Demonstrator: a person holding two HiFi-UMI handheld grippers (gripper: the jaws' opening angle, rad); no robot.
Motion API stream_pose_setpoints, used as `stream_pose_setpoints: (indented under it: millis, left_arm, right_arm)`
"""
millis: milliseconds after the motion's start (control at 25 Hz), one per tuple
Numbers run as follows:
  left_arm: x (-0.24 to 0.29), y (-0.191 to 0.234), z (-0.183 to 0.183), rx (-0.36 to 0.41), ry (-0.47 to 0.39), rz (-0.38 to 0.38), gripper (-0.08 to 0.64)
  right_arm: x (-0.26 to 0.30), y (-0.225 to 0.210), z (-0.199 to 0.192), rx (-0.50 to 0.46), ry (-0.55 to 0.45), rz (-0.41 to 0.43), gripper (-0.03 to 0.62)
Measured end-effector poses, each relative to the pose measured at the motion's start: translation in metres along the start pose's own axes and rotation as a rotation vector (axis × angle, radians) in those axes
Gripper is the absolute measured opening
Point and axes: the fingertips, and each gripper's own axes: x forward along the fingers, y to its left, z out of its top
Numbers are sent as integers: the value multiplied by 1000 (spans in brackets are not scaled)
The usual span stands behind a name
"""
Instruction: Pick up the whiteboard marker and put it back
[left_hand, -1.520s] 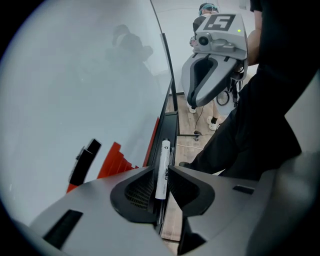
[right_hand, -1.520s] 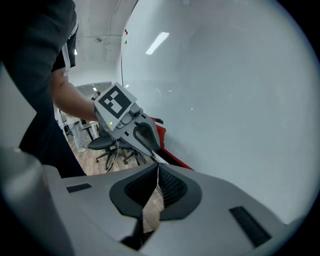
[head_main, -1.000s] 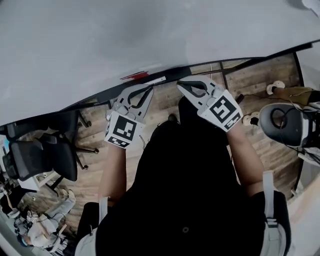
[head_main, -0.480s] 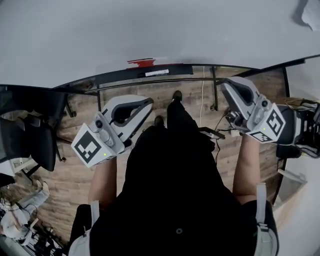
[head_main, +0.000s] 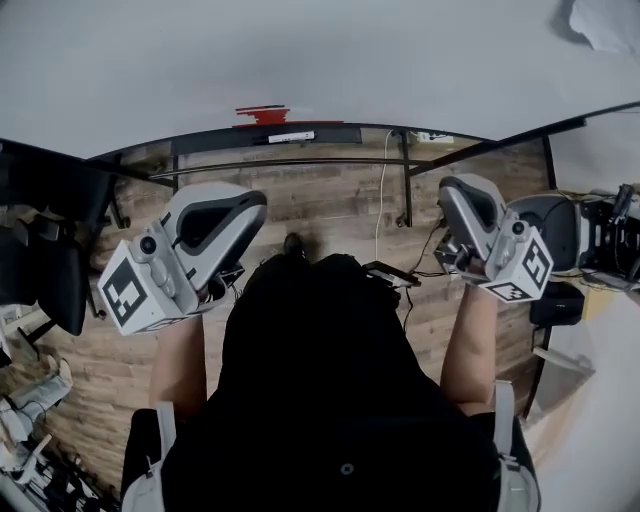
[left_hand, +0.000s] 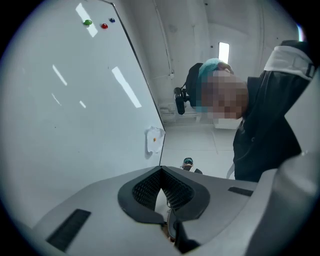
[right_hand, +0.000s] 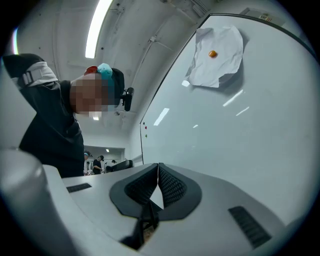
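Note:
A red marker-like object lies at the foot of the whiteboard, just above the black tray rail, where a white labelled stick also rests. My left gripper hangs below and left of the rail, well apart from it, jaws shut and empty. My right gripper is off to the right, also shut on nothing. In the left gripper view the left gripper points up along the whiteboard. In the right gripper view the right gripper does the same, with the whiteboard at right.
A white cloth is pinned to the board by an orange magnet; three coloured magnets sit higher up. Wooden floor, cables and an office chair lie below. The person's dark torso fills the view's lower middle.
Both grippers have drawn back from the tray rail and spread apart, left going lower left, right going right. The tray has shifted up in the view. Both stayed shut.

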Motion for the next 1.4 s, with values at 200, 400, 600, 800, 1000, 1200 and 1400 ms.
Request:
stream_pose_setpoints:
  millis: [200, 400, 600, 800, 1000, 1200, 1400]
  left_arm:
    - [9, -51, -6, -39, 40, -83, 12]
    - [15, -123, -29, -68, 87, -126, 12]
    - [-4, -178, -38, -99, 113, -95, 12]
    - [-45, -225, -59, -126, 179, -29, 12]
    - [-55, -245, -67, -151, 185, -11, 12]
    - [-82, -259, -53, -168, 151, -77, 12]
    - [-129, -261, -35, -218, 132, -144, 12]
  right_arm:
    - [-18, 38, -14, 8, 53, 46, 18]
    - [-60, 90, -31, 34, 91, 85, 18]
    - [-95, 142, -53, 87, 98, 96, 18]
    - [-113, 191, -85, 131, 90, 114, 18]
    - [-111, 219, -96, 125, 109, 148, 18]
    - [-95, 259, -102, 94, 128, 119, 18]
    - [-59, 292, -114, 57, 167, 1, 18]
